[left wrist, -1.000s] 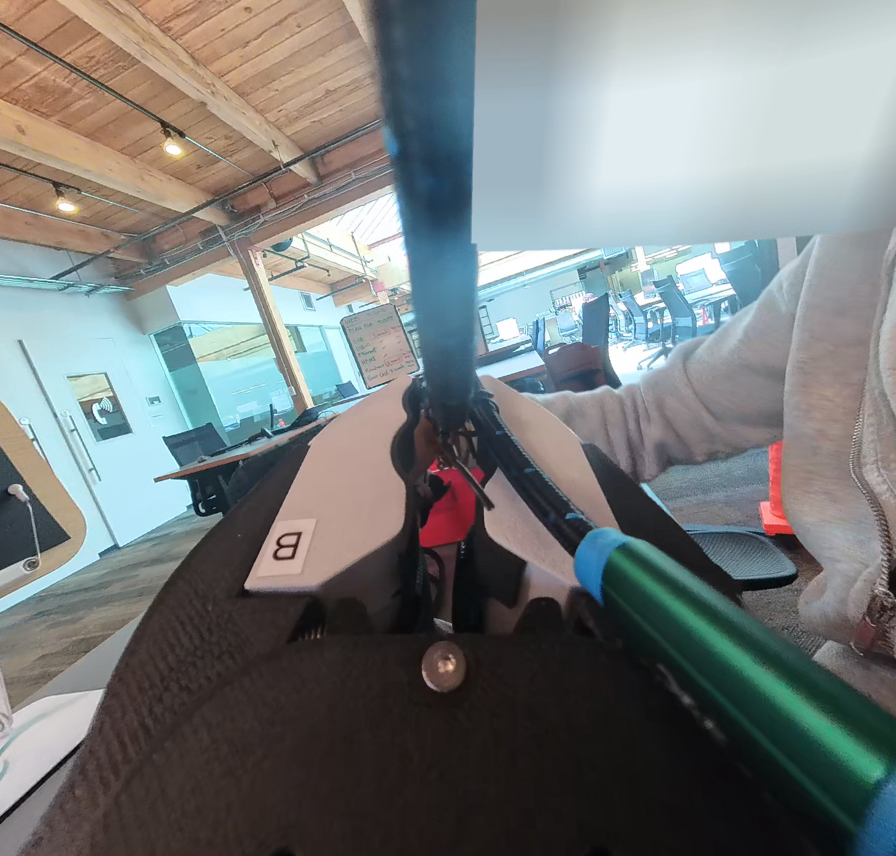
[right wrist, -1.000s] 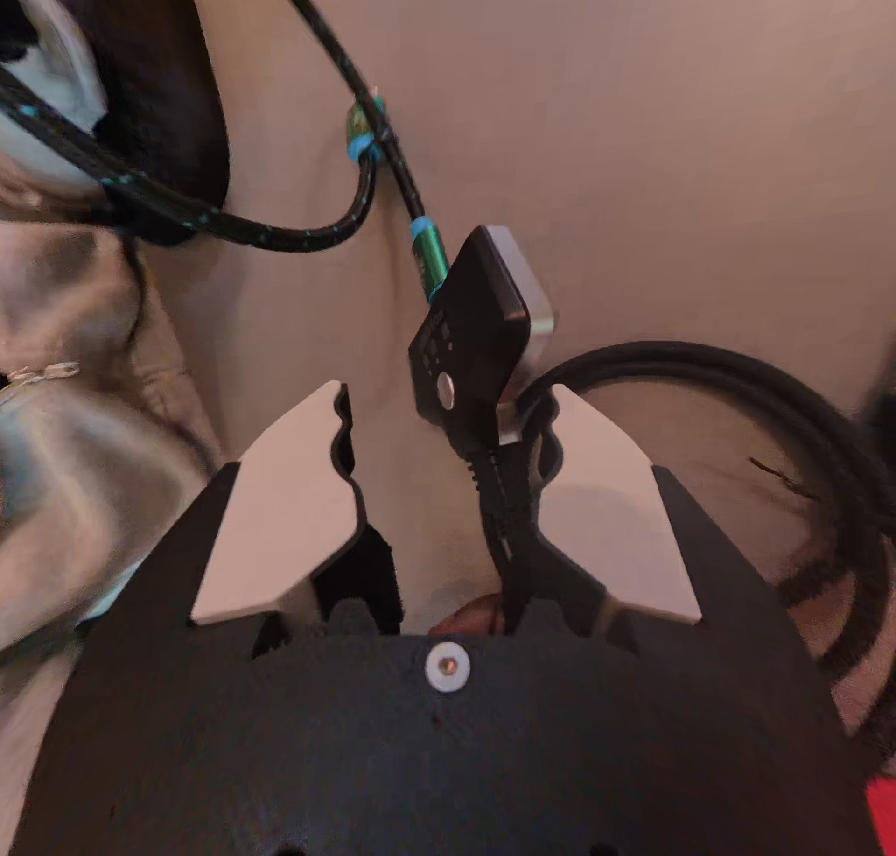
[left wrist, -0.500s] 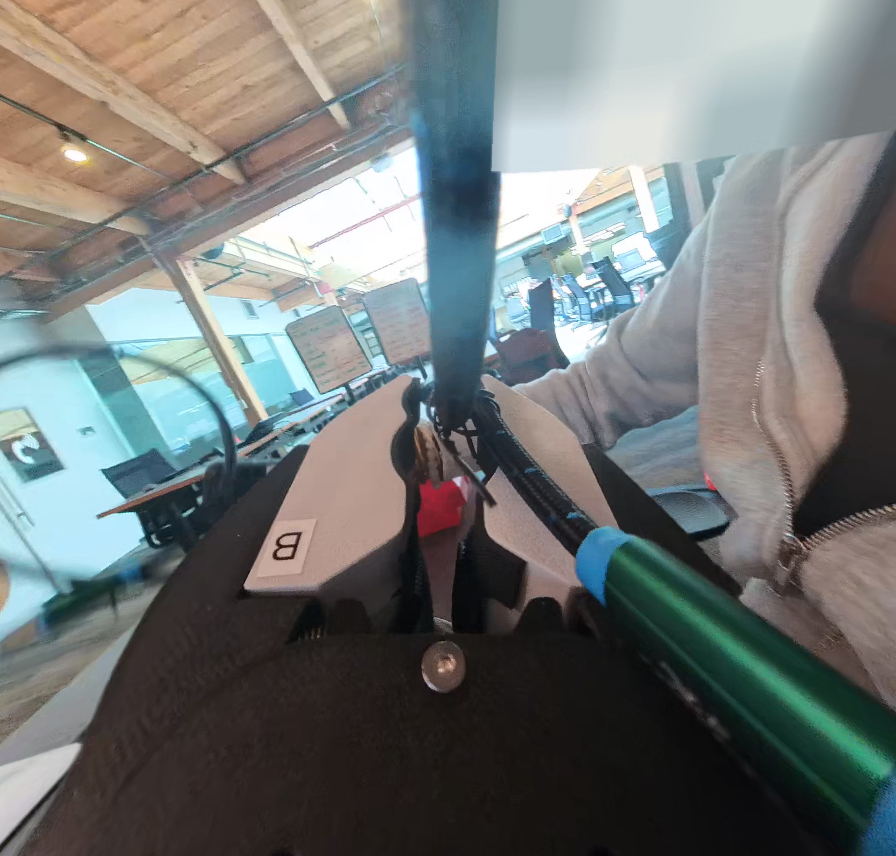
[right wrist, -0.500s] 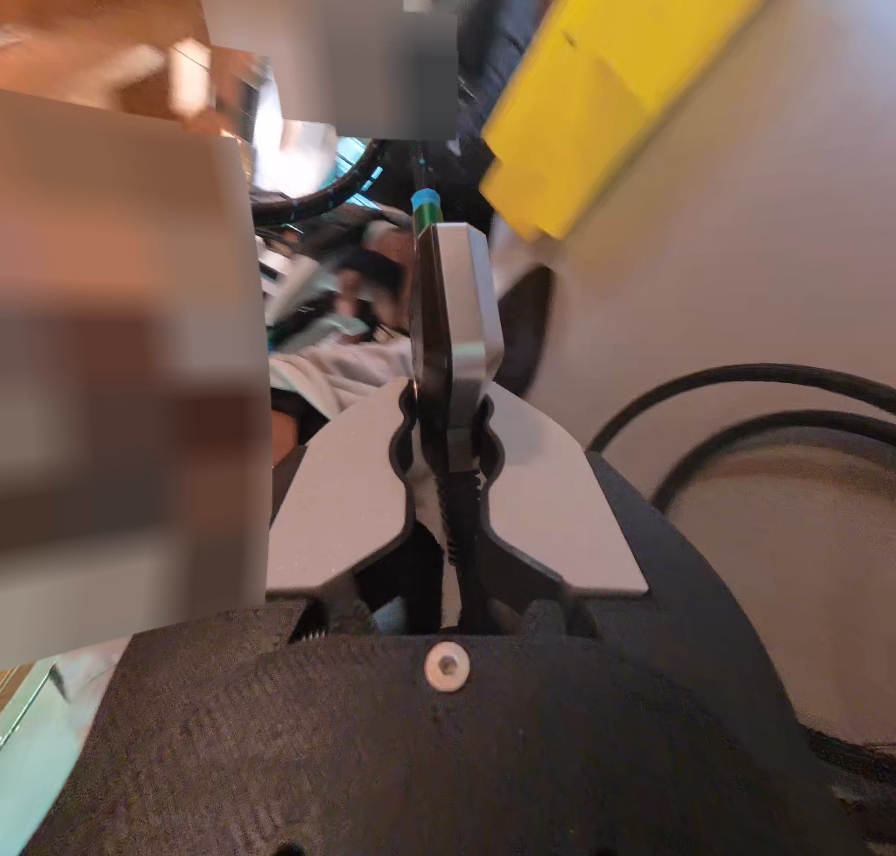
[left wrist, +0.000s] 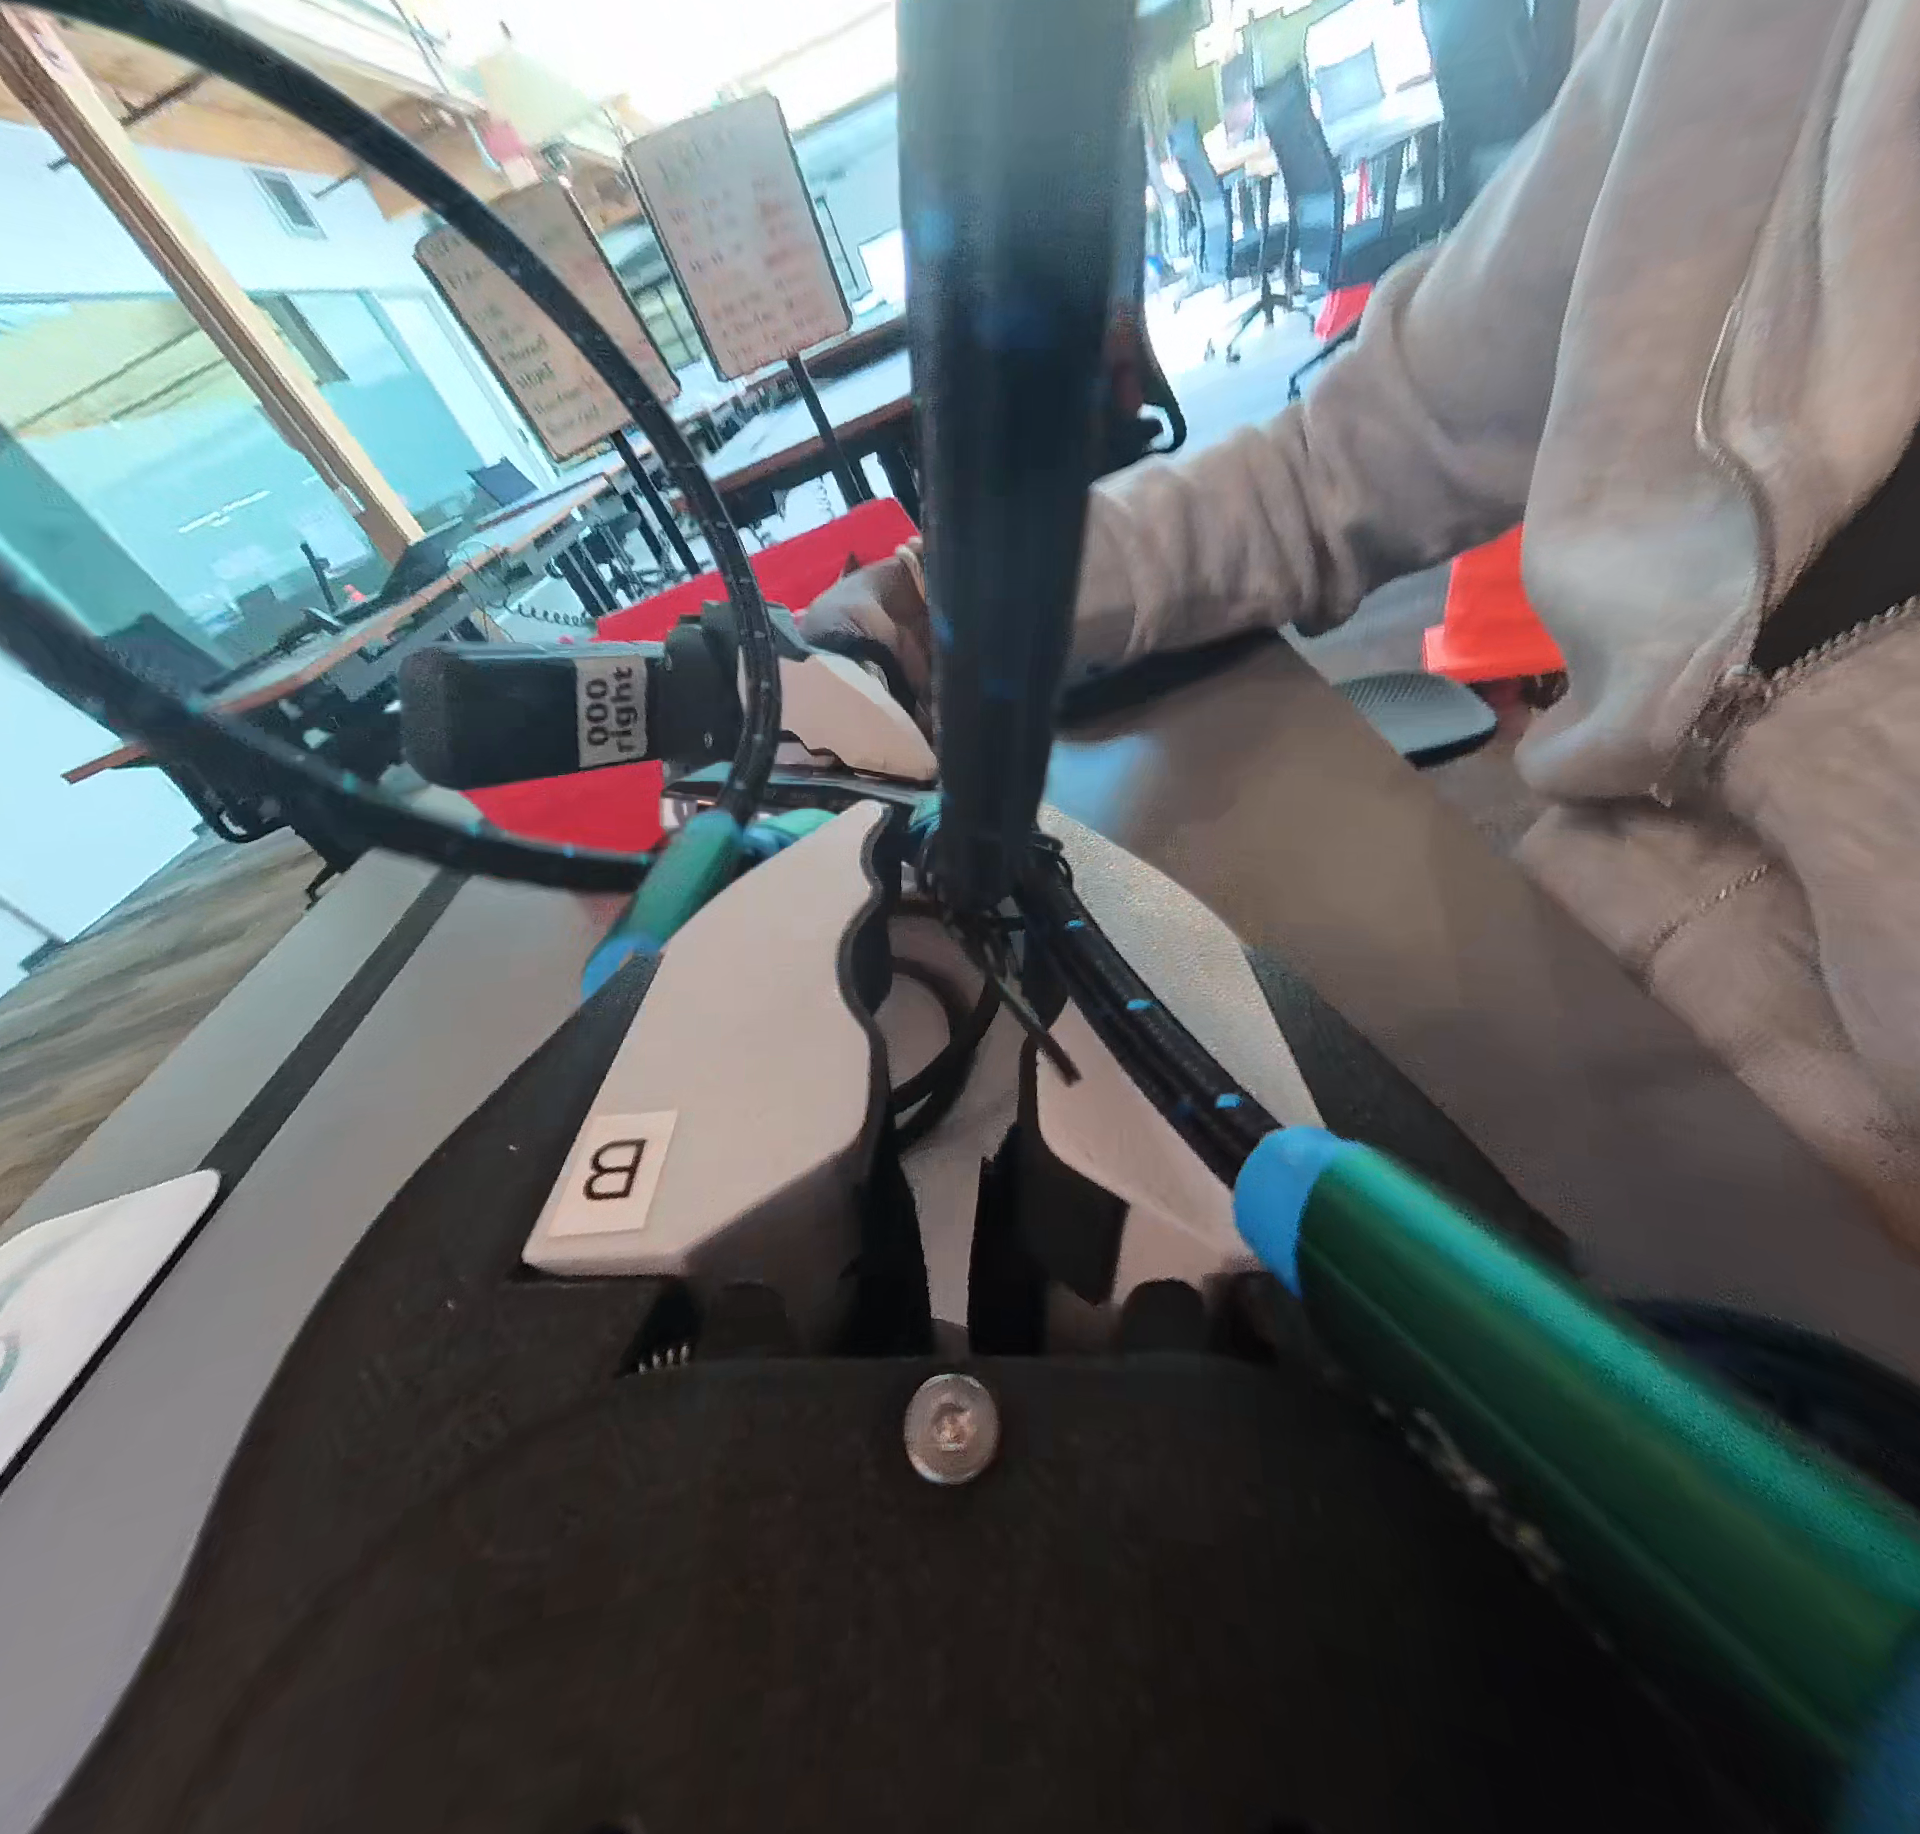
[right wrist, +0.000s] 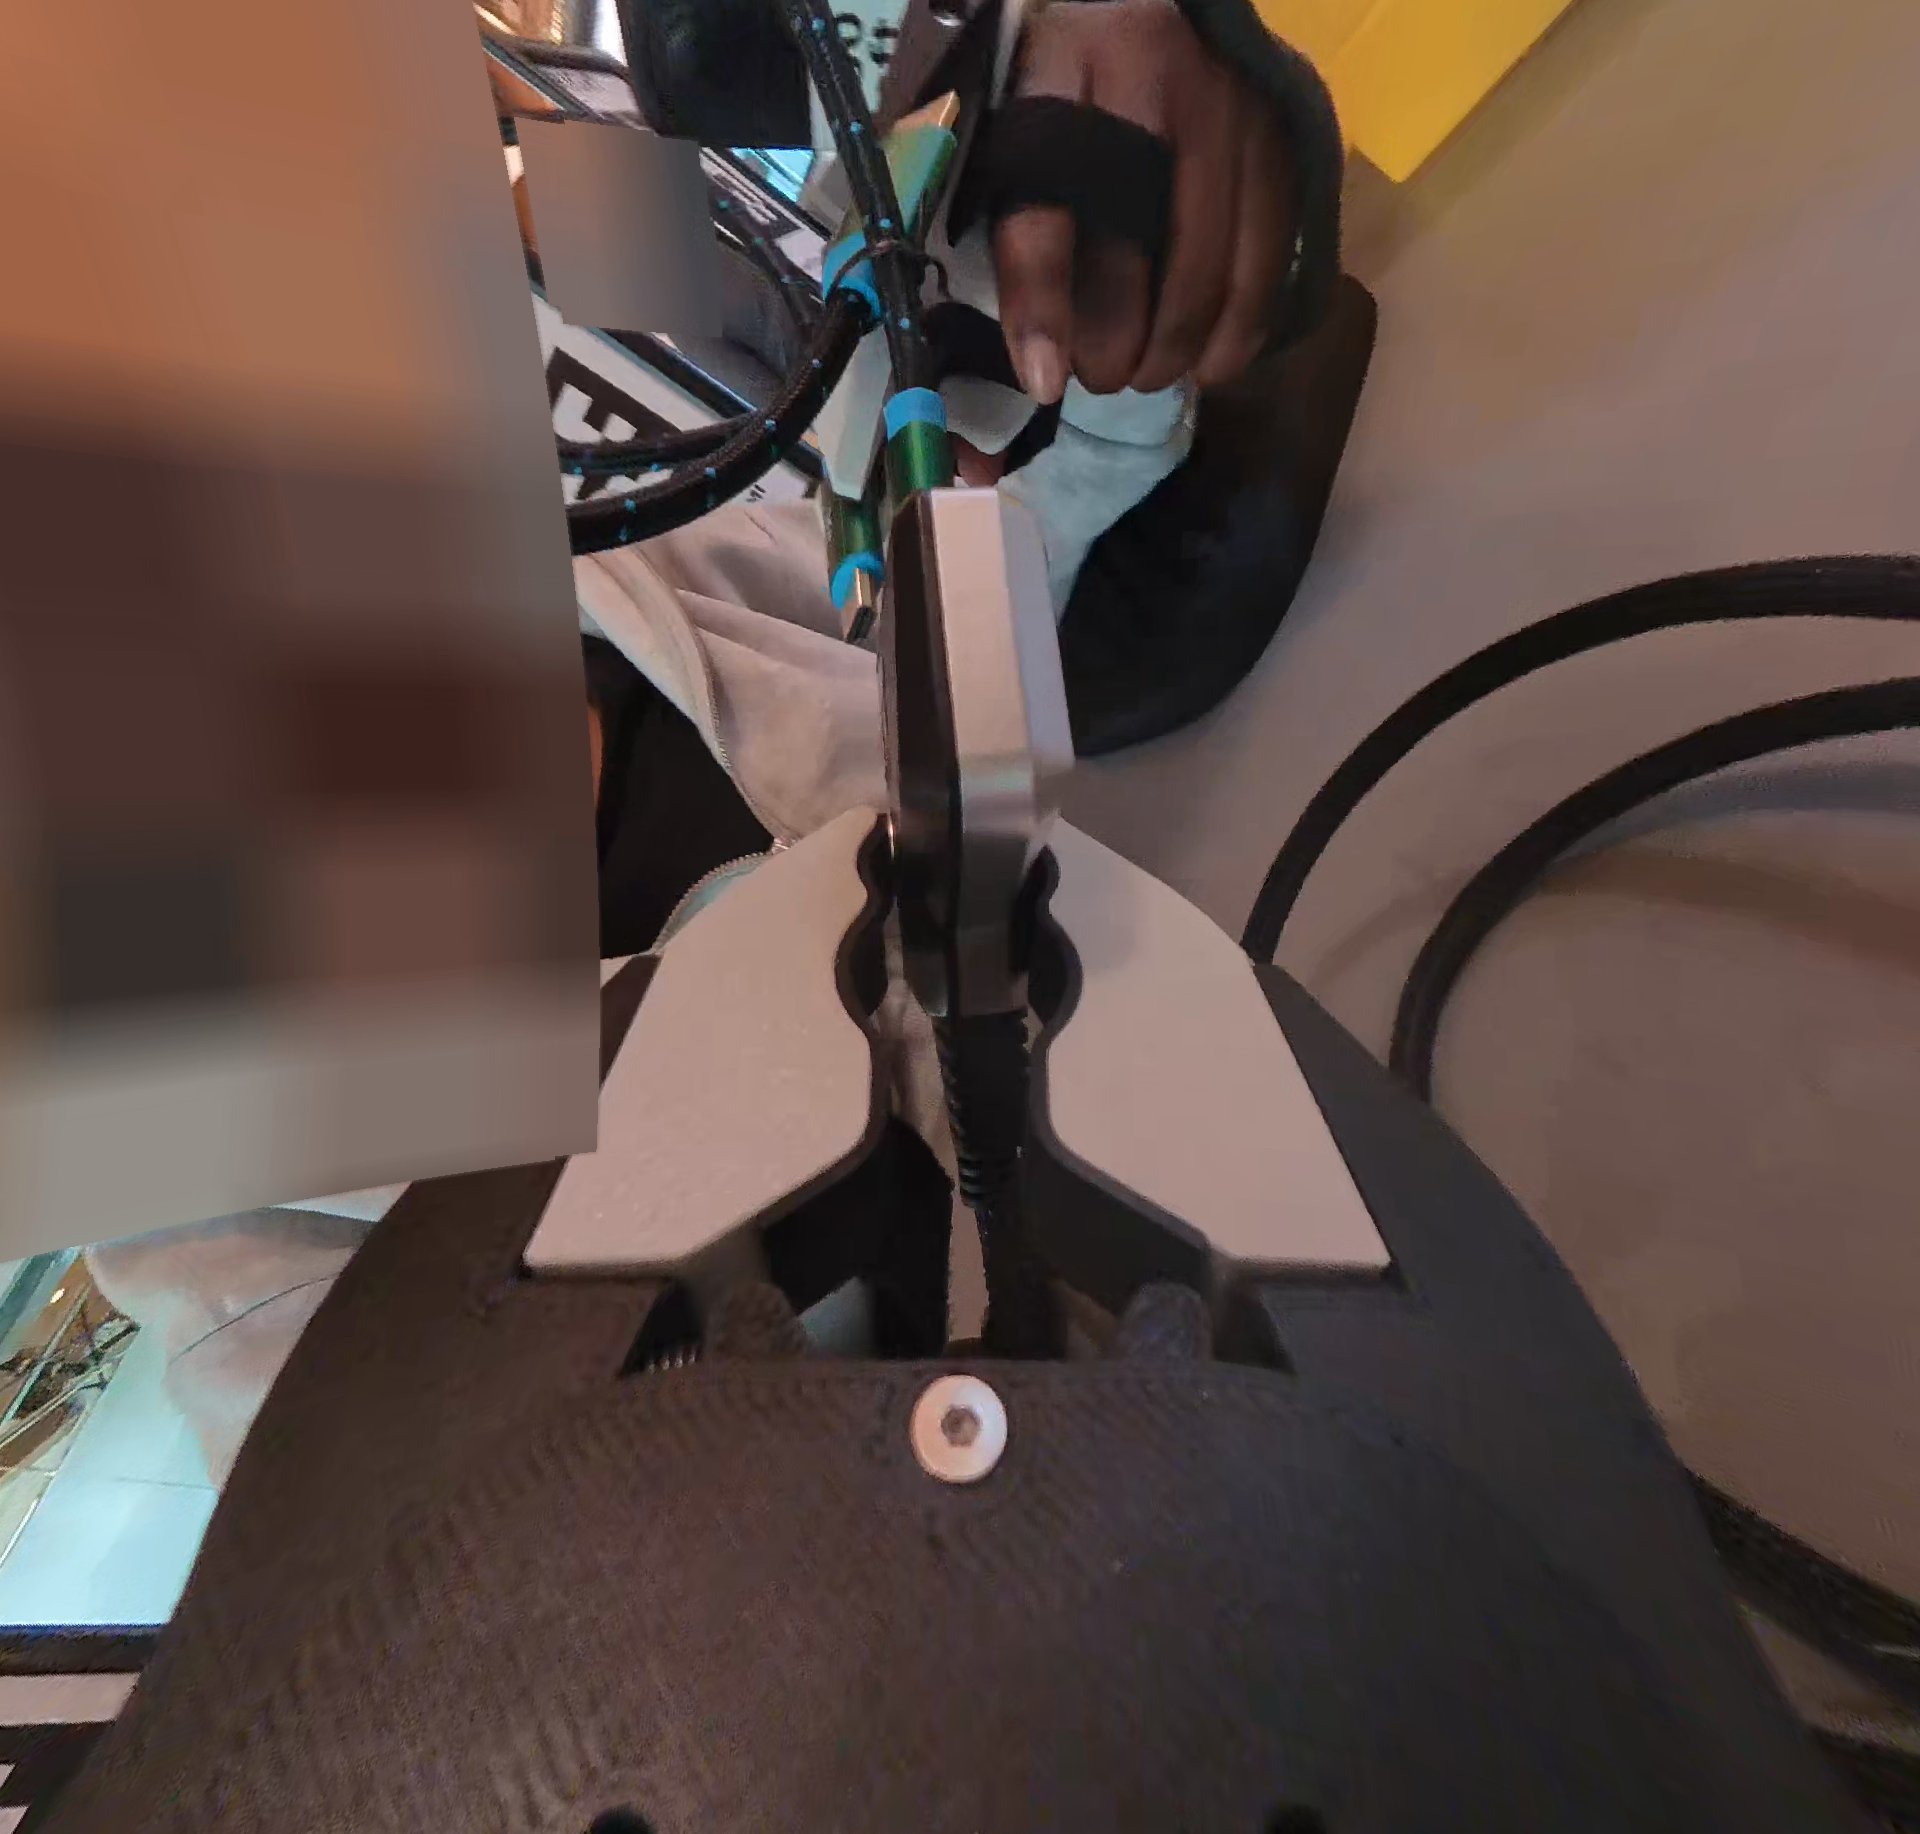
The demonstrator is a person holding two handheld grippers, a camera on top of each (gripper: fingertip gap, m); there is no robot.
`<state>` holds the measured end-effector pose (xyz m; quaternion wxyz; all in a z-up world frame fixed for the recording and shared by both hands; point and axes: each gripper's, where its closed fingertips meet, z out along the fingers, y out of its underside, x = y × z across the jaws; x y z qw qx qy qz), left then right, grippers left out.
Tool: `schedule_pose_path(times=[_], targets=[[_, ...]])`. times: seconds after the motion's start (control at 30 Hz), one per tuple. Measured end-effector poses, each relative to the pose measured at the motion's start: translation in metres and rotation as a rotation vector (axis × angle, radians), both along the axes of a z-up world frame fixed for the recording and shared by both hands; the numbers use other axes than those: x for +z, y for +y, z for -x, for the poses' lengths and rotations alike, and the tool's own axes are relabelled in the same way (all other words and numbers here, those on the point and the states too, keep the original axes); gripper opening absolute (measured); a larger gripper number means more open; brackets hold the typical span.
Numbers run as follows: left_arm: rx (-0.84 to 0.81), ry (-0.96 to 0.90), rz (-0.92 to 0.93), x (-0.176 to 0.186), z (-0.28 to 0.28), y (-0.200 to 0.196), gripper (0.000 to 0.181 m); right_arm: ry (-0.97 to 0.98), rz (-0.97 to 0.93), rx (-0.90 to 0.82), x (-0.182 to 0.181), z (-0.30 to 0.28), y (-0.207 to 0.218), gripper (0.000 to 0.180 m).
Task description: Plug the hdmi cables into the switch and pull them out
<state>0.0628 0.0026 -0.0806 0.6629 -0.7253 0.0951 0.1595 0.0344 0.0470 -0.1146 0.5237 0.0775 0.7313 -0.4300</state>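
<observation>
In the left wrist view my left gripper (left wrist: 956, 849) is shut on a black braided HDMI cable (left wrist: 997, 434) that runs up out of frame. That cable's green plug (left wrist: 1538, 1369) with a blue collar lies across the gripper's right side. A second green plug (left wrist: 681, 875) shows just left of the fingertips. In the right wrist view my right gripper (right wrist: 961, 849) is shut on the HDMI switch (right wrist: 977, 683), held edge-on, black face to the left. One green plug (right wrist: 920, 449) sits in its far end. Another green plug (right wrist: 857, 569) hangs free beside it.
A hand (right wrist: 1132, 205) holds the left gripper beyond the switch. Black cables (right wrist: 1455, 745) loop over the beige table at the right. A yellow object (right wrist: 1455, 28) lies at the far right. A grey hooded sleeve (left wrist: 1558, 382) fills the right of the left wrist view.
My right gripper went from open beside the switch to shut on it and turned it upright. The left wrist view tilted down, and the right gripper and table came into sight.
</observation>
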Motion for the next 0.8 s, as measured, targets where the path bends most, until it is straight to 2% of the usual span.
schedule_pose_path(times=[0.13,0.23,0.53,0.7,0.8], targets=[[-0.028,0.018,0.065,-0.012,-0.003,0.005,0.020,-0.011,-0.024,0.022,-0.007,-0.003,0.000,0.023],[0.015,0.083,0.116,-0.020,0.003,0.006,0.020,-0.002,-0.039,0.048,-0.011,-0.008,0.000,0.023],[0.011,0.138,0.107,-0.019,0.000,0.006,0.020,0.008,-0.055,0.092,-0.018,-0.016,0.002,0.023],[-0.001,0.076,0.014,-0.005,-0.002,-0.001,0.020,0.280,-0.338,0.014,-0.066,0.006,0.015,0.022],[-0.021,0.048,-0.024,-0.001,-0.004,-0.003,0.020,0.354,-0.380,0.003,-0.072,0.013,0.018,0.023]])
